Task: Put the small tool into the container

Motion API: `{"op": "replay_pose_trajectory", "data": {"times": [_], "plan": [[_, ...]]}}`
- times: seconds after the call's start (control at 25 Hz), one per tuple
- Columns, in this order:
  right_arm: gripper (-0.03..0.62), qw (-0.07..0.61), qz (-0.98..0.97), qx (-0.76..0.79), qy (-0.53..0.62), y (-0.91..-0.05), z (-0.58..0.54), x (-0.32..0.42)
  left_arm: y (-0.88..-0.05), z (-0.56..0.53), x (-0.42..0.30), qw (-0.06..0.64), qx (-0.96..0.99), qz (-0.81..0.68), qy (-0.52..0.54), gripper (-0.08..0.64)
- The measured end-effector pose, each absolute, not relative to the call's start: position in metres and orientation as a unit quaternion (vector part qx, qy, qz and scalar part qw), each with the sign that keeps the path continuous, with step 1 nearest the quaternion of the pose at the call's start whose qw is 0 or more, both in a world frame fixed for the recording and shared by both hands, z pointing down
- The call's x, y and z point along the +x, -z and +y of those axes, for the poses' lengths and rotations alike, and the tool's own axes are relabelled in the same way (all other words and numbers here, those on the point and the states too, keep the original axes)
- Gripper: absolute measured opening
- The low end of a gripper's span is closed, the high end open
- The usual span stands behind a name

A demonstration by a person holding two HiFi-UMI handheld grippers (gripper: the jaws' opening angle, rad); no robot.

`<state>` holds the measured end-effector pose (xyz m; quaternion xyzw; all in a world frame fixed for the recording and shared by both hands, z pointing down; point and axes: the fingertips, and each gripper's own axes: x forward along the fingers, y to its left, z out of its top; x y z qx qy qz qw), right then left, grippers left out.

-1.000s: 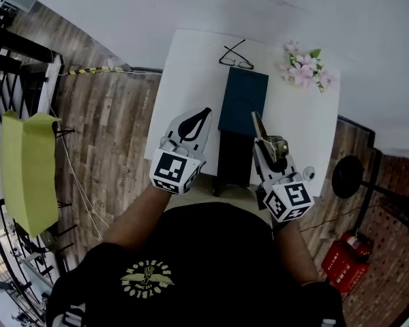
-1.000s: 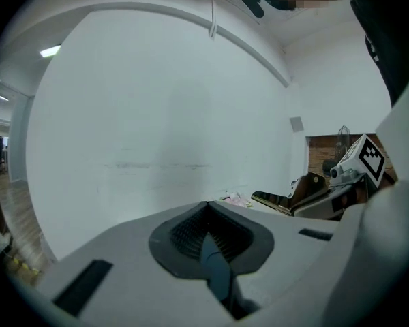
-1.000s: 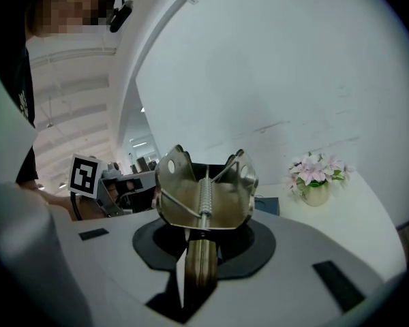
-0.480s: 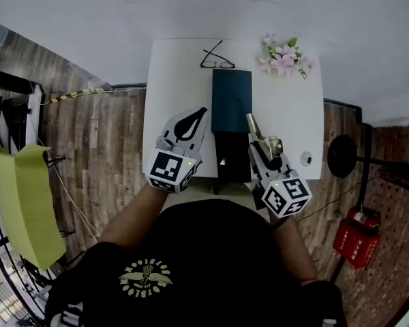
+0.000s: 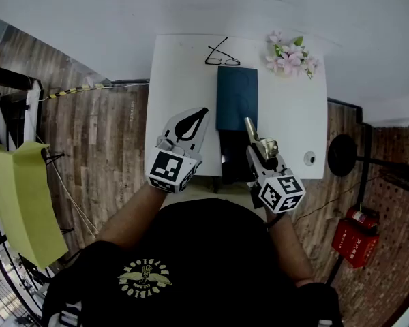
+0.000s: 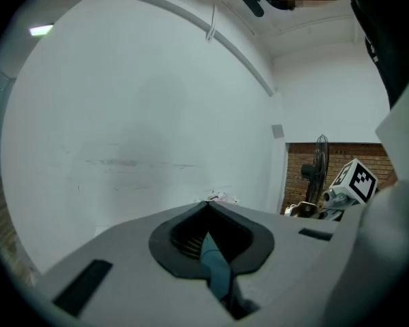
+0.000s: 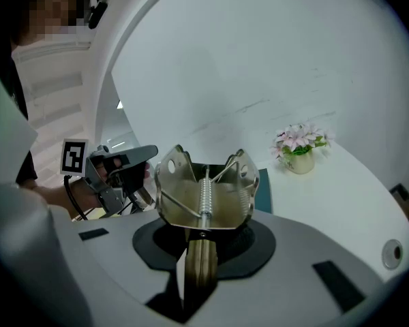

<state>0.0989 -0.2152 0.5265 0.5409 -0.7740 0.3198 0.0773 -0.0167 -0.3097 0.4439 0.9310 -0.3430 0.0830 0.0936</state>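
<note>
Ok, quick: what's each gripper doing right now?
Left gripper: closed, nothing seen between its jaws.
Right gripper: closed on the small metal tool.

I get soft, even light in all views: the white table (image 5: pixel 184 67) is bright without glare, and shadows are faint. The small tool (image 7: pixel 203 196) gives a dull sheen. Both gripper views bend strongly and darken at the rims, and their nearest parts look slightly soft.
</note>
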Motion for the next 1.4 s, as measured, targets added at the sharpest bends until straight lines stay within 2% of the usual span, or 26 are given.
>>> {"op": "replay_pose_trajectory", "data": {"times": [0.84,1.4], "plan": [[0.087,0.146,-0.755,0.502,-0.397,-0.634,-0.194,0.066,-0.499,-0.299,-0.043,0.131,0.922,-0.347,-0.112,0.006],[0.087,0.18,-0.745,0.483,-0.423,-0.688,-0.194,0.058,-0.528,-0.29,-0.031,0.141,0.926,-0.32,-0.138,0.006]]}}
